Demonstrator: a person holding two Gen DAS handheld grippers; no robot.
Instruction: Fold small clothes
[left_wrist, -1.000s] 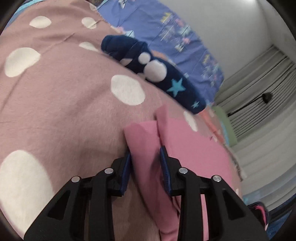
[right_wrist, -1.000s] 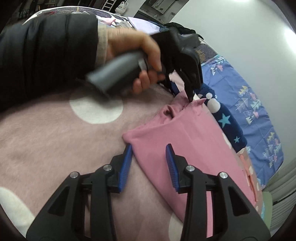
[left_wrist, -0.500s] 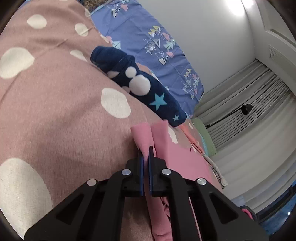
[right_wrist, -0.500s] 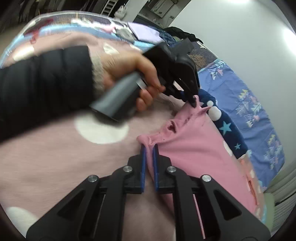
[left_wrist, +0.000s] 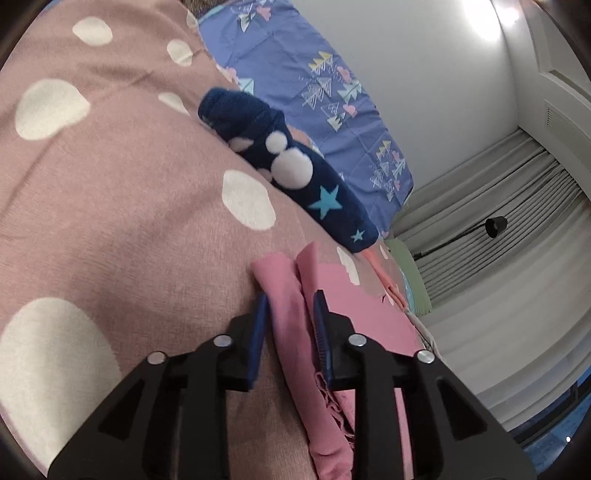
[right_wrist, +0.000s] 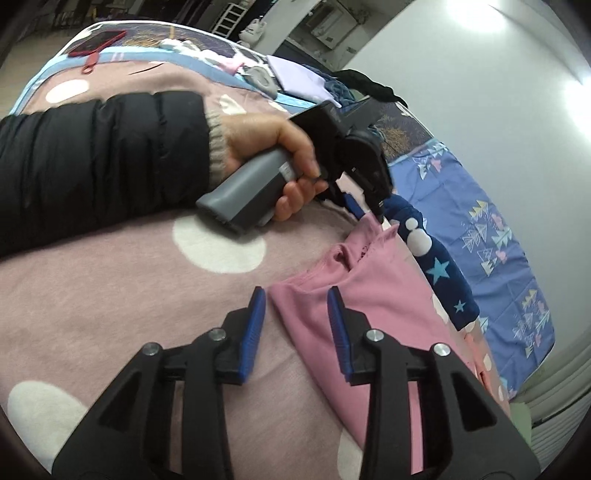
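Pink garment lying on the dusty-pink polka-dot blanket on the bed, one edge bunched into two upright folds. Also visible from the right wrist view, spread flat toward the right with a puckered corner up top.

Left tool straddling one of those folds, jaws just opened back up, blue pads standing a bit off the cloth on each side, so not pinching anything. Right tool same story: jaws just reopened, partly apart, corner of the pink cloth sitting between the pads but loose, nothing gripped.

Left hand wrapped around the grey handle of its tool, black puffy sleeve with a knit cuff behind it.

Just past the pink piece, a navy sock with white dots and light-blue stars, lying along the blanket's edge. Beyond that, a blue-violet sheet with little triangle trees and hearts. Farther off, grey curtains and a black lamp against a white wall. Red phone at the far end of the bed.
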